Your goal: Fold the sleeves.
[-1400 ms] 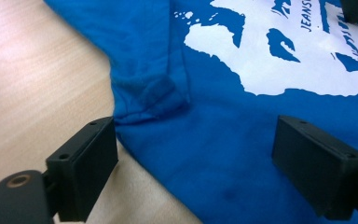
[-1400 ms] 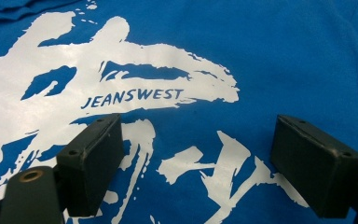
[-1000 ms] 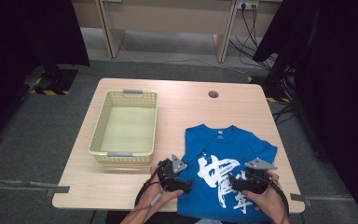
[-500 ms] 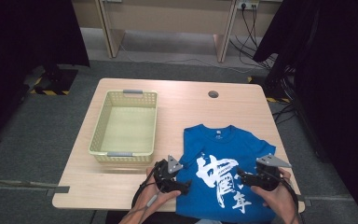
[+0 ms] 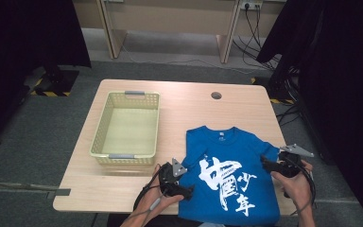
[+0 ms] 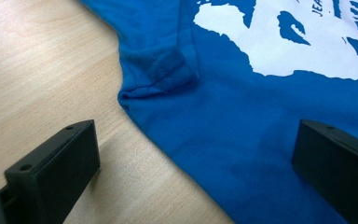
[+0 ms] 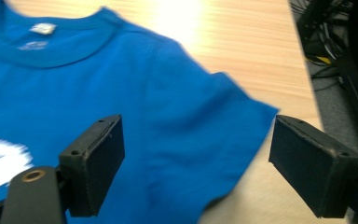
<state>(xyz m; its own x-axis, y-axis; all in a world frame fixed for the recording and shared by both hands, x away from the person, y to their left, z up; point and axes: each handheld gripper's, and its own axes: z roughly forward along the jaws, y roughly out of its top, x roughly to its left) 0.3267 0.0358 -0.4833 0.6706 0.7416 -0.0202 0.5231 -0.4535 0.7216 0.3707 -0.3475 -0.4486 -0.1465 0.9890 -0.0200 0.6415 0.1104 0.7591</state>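
A blue T-shirt [image 5: 227,175] with a white print lies flat, front up, on the near right part of the wooden table [image 5: 179,104]. My left gripper [image 5: 189,189] sits low at the shirt's left side edge. Its jaws have just been opening. In the left gripper view this gripper [image 6: 196,140] stands open, with the shirt's side seam [image 6: 242,116] lying between the jaws and no pad pressing on it. My right gripper [image 5: 266,164] hovers at the right sleeve. Here too the jaws are wide apart [image 7: 200,140], above the sleeve cloth [image 7: 144,93].
An empty yellow mesh basket [image 5: 99,127] stands on the left half of the table. A round cable hole [image 5: 216,95] lies near the far edge. The shirt's hem hangs over the near table edge. Desk legs and cables lie on the floor beyond.
My right hand has moved to the right, from over the white print to the right sleeve. The left hand has stayed at the shirt's left edge.
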